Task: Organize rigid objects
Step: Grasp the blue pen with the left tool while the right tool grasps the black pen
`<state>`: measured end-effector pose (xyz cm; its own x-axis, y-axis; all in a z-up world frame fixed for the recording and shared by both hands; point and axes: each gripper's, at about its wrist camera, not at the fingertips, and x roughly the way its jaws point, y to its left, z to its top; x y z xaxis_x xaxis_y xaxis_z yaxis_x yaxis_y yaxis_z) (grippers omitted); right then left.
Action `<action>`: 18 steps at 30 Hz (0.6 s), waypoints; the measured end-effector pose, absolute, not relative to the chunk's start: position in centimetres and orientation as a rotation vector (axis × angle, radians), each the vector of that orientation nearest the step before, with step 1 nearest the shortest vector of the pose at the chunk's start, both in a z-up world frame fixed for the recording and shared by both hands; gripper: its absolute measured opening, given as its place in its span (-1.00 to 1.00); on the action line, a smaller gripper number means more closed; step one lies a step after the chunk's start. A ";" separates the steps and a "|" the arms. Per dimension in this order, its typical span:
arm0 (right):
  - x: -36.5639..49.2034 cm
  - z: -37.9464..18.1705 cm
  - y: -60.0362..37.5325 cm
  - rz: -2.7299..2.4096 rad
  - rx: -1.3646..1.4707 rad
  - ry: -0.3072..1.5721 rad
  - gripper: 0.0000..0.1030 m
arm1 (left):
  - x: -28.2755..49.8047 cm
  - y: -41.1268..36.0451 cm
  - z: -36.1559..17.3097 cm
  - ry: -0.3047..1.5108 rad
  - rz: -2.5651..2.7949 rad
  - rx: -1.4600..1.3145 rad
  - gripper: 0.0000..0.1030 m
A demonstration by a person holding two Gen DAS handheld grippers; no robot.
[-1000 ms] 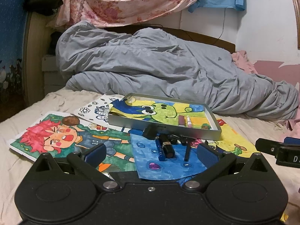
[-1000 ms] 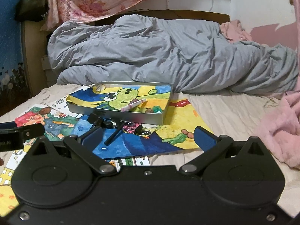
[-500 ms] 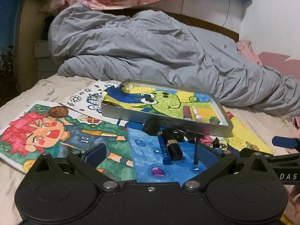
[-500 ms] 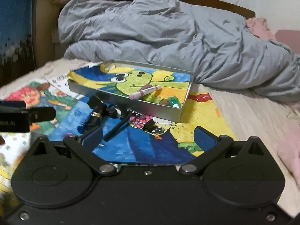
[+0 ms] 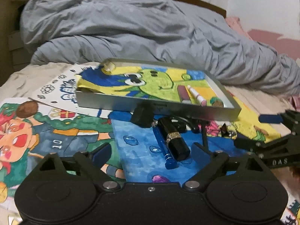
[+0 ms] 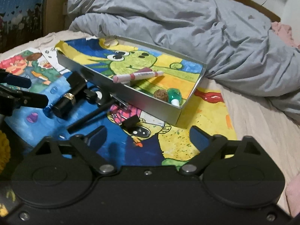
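Note:
A silver tray [image 5: 112, 101] lies on painted sheets on the bed and holds a pink marker [image 5: 196, 95] and a maroon tube [image 5: 182, 93]. In front of it lie a black lipstick [image 5: 174, 140], a blue pen [image 5: 165, 148], a black block [image 5: 142, 116] and a thin black stick [image 5: 204, 135]. My left gripper [image 5: 151, 152] is closing, its pads still apart, with the near ends of lipstick and pen between them. My right gripper [image 6: 147, 137] is closing too, with only paper between its fingers; a small black clip [image 6: 131, 121] lies just ahead.
A rumpled grey duvet [image 5: 150, 28] fills the bed behind the tray. Several painted sheets [image 5: 56, 131] cover the mattress, one with a brown nut [image 5: 27, 108] on it. The tray [image 6: 150, 105] also holds a brown ball [image 6: 160, 94] and a green capped thing [image 6: 174, 95]. Pink cloth [image 6: 292, 193] lies right.
Both grippers have come forward and lower toward the items in front of the tray, which now look larger. Both pairs of fingers stand slightly narrower than before.

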<state>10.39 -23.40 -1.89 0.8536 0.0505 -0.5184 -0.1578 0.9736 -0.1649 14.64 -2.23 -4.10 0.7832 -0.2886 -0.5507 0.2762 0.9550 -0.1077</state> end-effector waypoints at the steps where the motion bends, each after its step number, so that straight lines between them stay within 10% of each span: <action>1: 10.7 -2.1 -23.5 0.117 -0.203 0.542 0.57 | 15.0 -2.3 -4.3 0.610 -0.315 -0.009 0.67; 18: 14.9 -3.3 -23.3 0.240 -0.140 0.572 -0.07 | 17.7 -4.1 -5.5 0.673 -0.407 0.116 -0.22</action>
